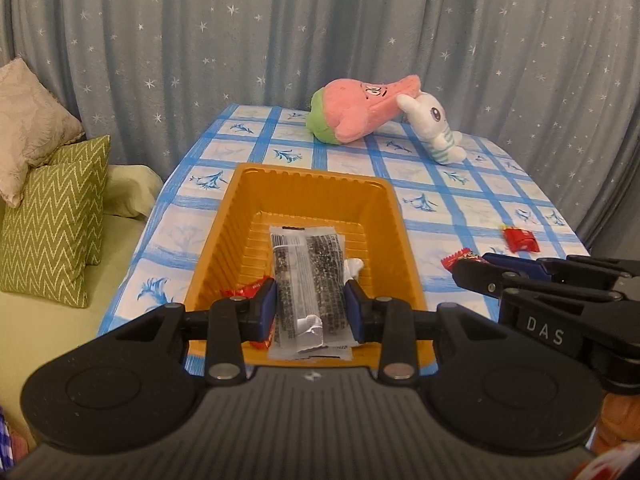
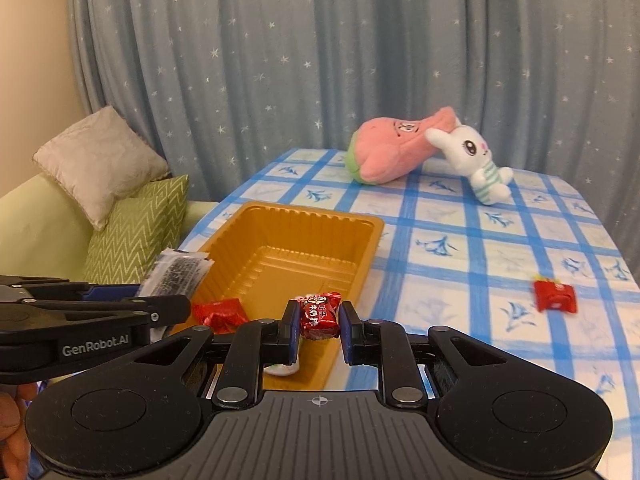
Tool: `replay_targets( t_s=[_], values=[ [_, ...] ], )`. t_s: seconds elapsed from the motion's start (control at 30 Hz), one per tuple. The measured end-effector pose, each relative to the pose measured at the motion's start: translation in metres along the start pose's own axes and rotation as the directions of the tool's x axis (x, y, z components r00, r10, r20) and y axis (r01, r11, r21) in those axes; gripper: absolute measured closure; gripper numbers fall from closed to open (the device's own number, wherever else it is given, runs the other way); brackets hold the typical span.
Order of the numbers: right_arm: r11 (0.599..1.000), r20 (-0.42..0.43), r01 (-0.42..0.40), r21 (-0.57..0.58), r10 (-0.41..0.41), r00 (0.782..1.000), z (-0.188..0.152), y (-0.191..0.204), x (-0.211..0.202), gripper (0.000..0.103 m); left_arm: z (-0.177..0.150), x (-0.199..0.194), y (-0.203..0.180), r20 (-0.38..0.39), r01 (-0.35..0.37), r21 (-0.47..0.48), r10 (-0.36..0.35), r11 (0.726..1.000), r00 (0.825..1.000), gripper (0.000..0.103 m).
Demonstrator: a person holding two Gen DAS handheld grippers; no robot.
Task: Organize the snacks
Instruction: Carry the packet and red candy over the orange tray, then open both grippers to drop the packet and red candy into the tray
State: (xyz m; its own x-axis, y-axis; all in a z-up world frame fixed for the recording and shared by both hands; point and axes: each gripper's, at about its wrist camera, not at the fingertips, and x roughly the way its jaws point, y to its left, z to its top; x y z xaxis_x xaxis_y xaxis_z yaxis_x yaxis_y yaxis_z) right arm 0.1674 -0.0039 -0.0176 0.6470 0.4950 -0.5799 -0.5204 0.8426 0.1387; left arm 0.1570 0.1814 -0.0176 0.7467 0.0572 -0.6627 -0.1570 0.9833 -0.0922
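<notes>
Snacks: left gripper [image 1: 310, 312] clamps a clear dark-printed packet [image 1: 306, 292] hiding the orange tray's [image 1: 312, 184] contents, while right gripper [image 2: 320, 328] pinches a red candy [image 2: 319, 315].

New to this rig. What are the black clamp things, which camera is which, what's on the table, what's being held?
No robot here: a person holds a two-finger gripper in each hand, and each carries a fisheye camera looking forward along its fingers. So the black frame at the bottom of each picture is that camera's own gripper.

Left wrist view: the left gripper is shut on a clear packet of dark seaweed-like snack, above the orange tray. The other gripper shows at its right.

Right wrist view: the right gripper holds a red wrapped candy over the tray's near end.

A red candy already lies in the tray. Another red candy lies loose on the blue checked tablecloth. Two plush toys, pink and white rabbit, lie at the far end.
</notes>
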Motion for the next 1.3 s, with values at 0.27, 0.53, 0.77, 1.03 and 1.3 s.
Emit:
replay_targets(
  t_s=[0.27, 0.53, 0.77, 1.03, 1.3],
  values=[
    [1.000, -0.027, -0.005, 0.000, 0.005, 1.000, 0.014, -0.002, 0.046, 0.083, 0.012, 0.042, 0.010, -0.031, 0.012, 0.023, -0.011, 1.000, 0.999, 0.070],
    [1.000, -0.052, 0.001, 0.009, 0.000, 0.999, 0.018, -0.010, 0.075, 0.083, 0.020, 0.070, 0.019, -0.046, 0.026, 0.024, -0.025, 0.999, 0.999, 0.070],
    [1.000, -0.068, 0.004, 0.023, -0.003, 0.998, 0.017, -0.018, 0.087, 0.082, 0.025, 0.082, 0.024, -0.032, 0.035, 0.027, -0.034, 0.999, 0.999, 0.067],
    [0.999, -0.079, -0.021, 0.036, 0.024, 0.997, 0.014, -0.015, 0.091, 0.082, 0.016, 0.071, 0.038, -0.030, -0.004, 0.012, 0.004, 1.000, 1.000, 0.067],
    [0.990, -0.059, -0.102, 0.095, 0.108, 0.992, 0.020, -0.008, 0.094, 0.077, 0.009, 0.057, 0.045, -0.020, -0.019, -0.019, 0.019, 1.000, 1.000, 0.051]
  ],
)
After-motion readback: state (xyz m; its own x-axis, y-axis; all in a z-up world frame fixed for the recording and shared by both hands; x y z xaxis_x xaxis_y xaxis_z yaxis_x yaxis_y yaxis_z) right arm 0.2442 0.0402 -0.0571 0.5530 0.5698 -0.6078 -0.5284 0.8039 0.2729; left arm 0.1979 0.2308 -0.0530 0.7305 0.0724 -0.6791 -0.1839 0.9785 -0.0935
